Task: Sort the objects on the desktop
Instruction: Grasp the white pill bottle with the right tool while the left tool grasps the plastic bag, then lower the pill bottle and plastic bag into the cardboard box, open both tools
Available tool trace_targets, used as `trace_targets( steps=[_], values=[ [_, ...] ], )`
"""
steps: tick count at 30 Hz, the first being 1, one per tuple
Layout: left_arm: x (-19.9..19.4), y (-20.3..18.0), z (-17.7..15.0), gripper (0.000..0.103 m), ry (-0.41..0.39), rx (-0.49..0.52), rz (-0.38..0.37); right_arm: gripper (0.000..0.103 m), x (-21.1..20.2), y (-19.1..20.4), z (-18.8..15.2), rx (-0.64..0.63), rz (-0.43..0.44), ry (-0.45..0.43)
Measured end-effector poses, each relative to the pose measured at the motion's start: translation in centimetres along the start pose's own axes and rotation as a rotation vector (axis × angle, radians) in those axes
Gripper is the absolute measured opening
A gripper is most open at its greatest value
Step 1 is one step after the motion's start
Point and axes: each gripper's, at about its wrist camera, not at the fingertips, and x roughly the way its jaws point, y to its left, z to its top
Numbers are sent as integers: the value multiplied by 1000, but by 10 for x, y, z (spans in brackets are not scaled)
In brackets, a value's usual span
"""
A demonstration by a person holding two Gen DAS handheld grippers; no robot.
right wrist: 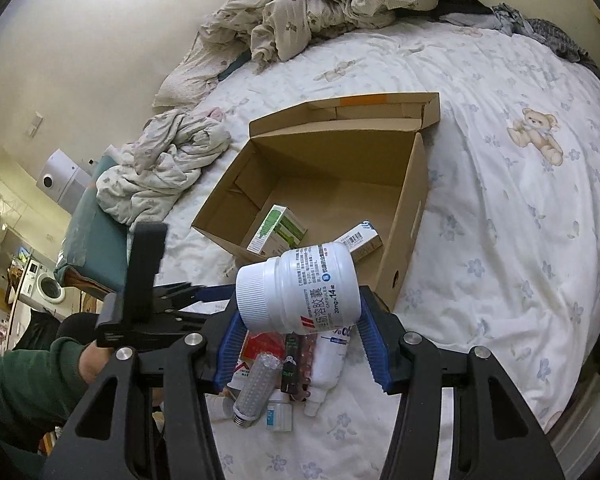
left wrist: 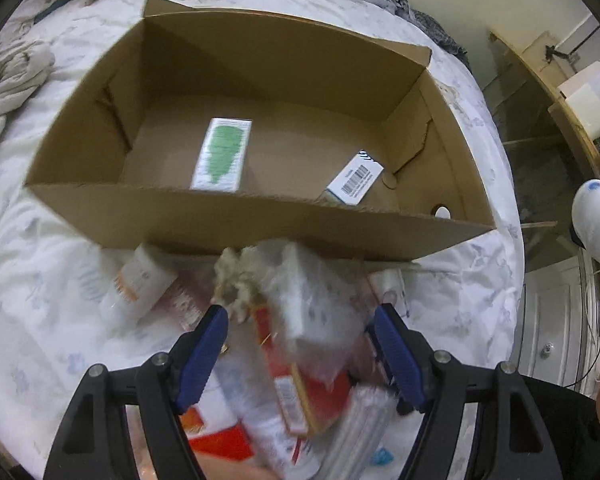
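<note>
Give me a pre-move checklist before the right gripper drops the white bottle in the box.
1. Right gripper grip on white bottle: ok, held sideways between both pads.
2. Bottle cap on: ok.
3. Cardboard box open: ok, flap folded back.
4. Free floor inside: ok, only a green-printed carton and a barcoded carton.
5. Bottle past the near wall: cannot tell.
6. Left gripper out of the way: ok, low over the pile; its picture is blurred, so grip cannot tell.
</note>
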Motion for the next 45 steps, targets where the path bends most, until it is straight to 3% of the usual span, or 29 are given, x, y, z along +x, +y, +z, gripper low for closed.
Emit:
trace_targets(
  steps=[2, 5, 9, 24, 32, 38, 45],
  values=[
    [7, -1, 3, 46, 27, -19, 2, 57, 0, -1, 1, 0, 0, 3],
    [7, -7, 4, 27, 2, 7, 52, 57, 2, -2, 2, 2, 3, 7],
    [-2, -15, 0, 18, -35, 54, 57, 57, 2, 0, 2, -3, 3, 9],
    [-99, -26, -14, 15, -199, 147, -28, 57, 1, 4, 4, -8, 8, -5],
    [-153, -13, 5, 15, -329, 99, -111, 57, 1, 2, 10, 17, 11, -41],
    [-162, 6, 39, 15, -383, 16, -162, 57, 17, 2, 16, 21, -14, -44],
    [-133, 20, 71, 15, -369, -22, -118, 57, 53, 4, 36, 11, -49, -18]
  ],
)
